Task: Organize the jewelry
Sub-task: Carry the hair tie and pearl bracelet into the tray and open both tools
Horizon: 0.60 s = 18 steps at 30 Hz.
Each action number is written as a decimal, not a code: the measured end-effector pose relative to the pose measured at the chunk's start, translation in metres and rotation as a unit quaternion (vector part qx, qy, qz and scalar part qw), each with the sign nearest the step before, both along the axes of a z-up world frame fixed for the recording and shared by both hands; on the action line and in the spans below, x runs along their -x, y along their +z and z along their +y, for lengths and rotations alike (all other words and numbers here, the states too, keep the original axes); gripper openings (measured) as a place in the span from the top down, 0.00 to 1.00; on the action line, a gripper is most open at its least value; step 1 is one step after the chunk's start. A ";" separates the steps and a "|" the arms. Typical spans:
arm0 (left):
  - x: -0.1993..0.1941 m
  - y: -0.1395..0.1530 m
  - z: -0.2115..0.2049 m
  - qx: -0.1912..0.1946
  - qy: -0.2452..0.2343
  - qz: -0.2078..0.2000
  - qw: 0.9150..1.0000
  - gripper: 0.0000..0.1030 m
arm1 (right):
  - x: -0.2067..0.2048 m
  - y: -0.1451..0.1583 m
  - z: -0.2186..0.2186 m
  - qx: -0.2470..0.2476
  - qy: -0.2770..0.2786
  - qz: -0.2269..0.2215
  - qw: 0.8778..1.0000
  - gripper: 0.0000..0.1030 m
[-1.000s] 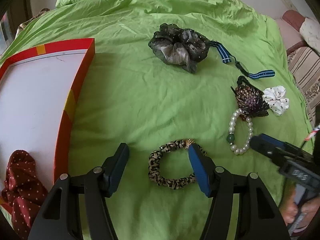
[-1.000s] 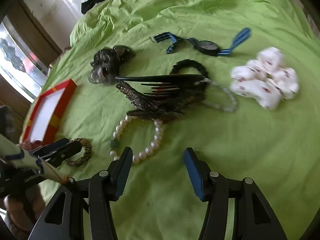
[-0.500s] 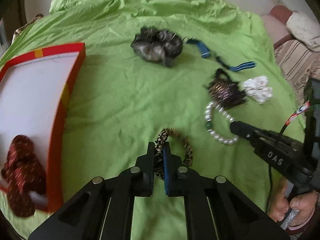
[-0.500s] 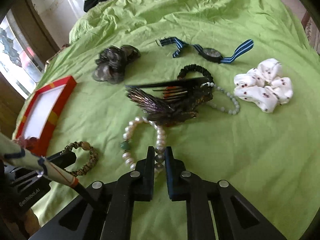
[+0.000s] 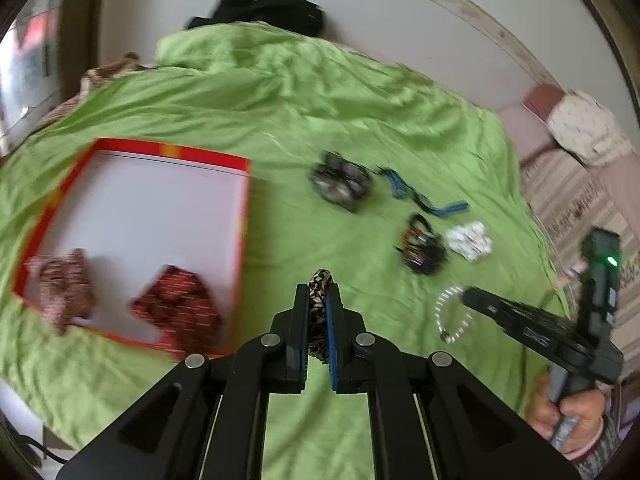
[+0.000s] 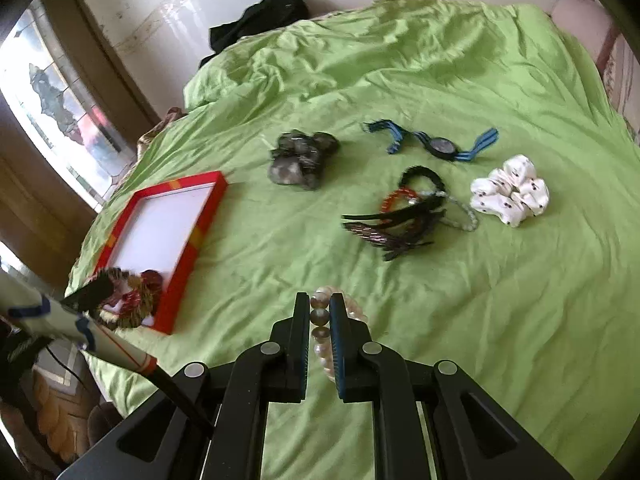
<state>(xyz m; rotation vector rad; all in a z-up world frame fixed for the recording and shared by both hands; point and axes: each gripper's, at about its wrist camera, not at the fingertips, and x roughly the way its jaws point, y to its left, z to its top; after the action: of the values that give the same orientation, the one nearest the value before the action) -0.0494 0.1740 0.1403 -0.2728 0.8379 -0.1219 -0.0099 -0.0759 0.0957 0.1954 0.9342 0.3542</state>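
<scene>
1. Red-rimmed tray (image 5: 240, 216), white floor, on the green bedsheet (image 5: 280, 112) at nine o'clock in the left wrist view. Holds a dark red dotted scrunchie (image 5: 176, 304) at its near edge and a blurred reddish-brown scrunchie (image 5: 64, 288) in its near-left corner.
2. Left gripper (image 5: 319, 312), six o'clock of its own view. Jaws pressed together, pinching the leopard-print scrunchie (image 5: 320, 280), which is lifted off the sheet just right of the tray's near corner.
3. Grey-black scrunchie (image 6: 302, 158), at the centre of the right wrist view, about eleven o'clock, lying alone on the sheet.
4. Right gripper (image 6: 320, 320), six o'clock of its own view. Jaws pressed together, pinching the pearl bracelet (image 6: 322, 312), whose loop hangs between and to the right of the fingers, clear of the sheet. From the left wrist view the same bracelet dangles at four o'clock, and the person's hand (image 5: 568, 416) grips the handle at the lower right.
5. Beaded hair claw (image 6: 394, 228), dark, at one o'clock from centre, overlapping a black hair tie (image 6: 420, 172), a red bead bracelet (image 6: 396, 198) and a pale bead bracelet (image 6: 464, 212).
6. Wristwatch (image 6: 440, 146), blue-and-black striped strap, lying open beyond the claw at one o'clock.
7. White printed scrunchie (image 6: 510, 194), two o'clock, just right of the claw cluster, apart from it.
8. Black garment (image 6: 260, 20), twelve o'clock, at the far end of the bed against the wall.
</scene>
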 end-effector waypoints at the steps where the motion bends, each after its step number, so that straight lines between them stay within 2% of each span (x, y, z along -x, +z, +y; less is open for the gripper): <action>1: -0.001 0.001 0.012 0.000 0.013 -0.001 1.000 0.93 | 0.002 0.003 0.004 0.002 0.004 -0.001 1.000 0.90; 5: -0.011 0.000 0.059 0.007 0.061 -0.006 0.998 0.93 | 0.009 0.020 0.032 0.020 0.031 -0.015 0.999 0.90; 10: -0.032 -0.015 0.122 0.045 0.125 0.003 0.991 0.93 | 0.002 0.036 0.078 0.033 0.072 -0.025 0.997 0.90; 15: -0.047 -0.043 0.179 0.107 0.194 0.017 0.975 0.93 | -0.016 0.040 0.139 0.054 0.121 -0.023 0.991 0.90; 18: -0.052 -0.054 0.203 0.118 0.224 0.016 0.967 0.93 | -0.030 0.034 0.179 0.068 0.151 -0.017 0.986 0.90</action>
<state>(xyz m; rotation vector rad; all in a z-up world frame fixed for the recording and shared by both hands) 0.0028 0.3773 0.0859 -0.6822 0.7745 0.2084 0.0198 0.1031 0.1299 -0.0795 0.9515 0.5697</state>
